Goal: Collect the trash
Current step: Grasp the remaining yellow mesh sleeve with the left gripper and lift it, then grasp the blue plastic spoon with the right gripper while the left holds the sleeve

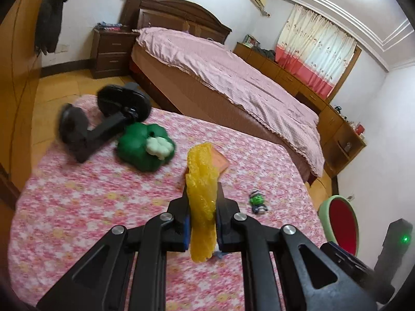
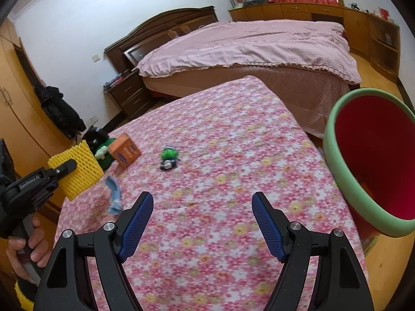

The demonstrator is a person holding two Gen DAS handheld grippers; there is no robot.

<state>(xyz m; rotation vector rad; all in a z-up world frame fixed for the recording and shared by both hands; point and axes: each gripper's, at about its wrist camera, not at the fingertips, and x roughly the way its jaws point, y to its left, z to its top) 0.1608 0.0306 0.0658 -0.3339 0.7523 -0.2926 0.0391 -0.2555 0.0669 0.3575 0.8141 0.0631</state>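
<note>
At the bottom of the left wrist view the left gripper point(image 1: 202, 194) is clamped on a yellow foam fruit net point(image 1: 202, 191), which stands upright between the blue pads and rises to the middle of the frame, lifted clear of the pink flowered tablecloth point(image 1: 77, 207). In the right wrist view that same net point(image 2: 80, 171) shows at the left edge, pinched in the left gripper point(image 2: 68, 167), with a person's hand point(image 2: 26, 248) on the handle in the lower left corner. The right gripper point(image 2: 202, 202) fills the bottom of its own view, jaws wide apart with nothing between them, over bare cloth. Left of it lies a crumpled blue scrap point(image 2: 114, 194) flat on the cloth. Further up the frame are an orange carton point(image 2: 124, 153), tilted, a green plush toy point(image 2: 103, 153) just beside it, and a small green figure point(image 2: 168, 158) lying apart near the middle. A red bin with a pale green rim point(image 2: 334, 171) fills the right side, beside the table's edge. In the left wrist view a black stand point(image 1: 103, 119) rests at the upper left of the cloth, touching the plush toy point(image 1: 145, 147). A bed point(image 1: 220, 77) with a pink cover lies behind.
</note>
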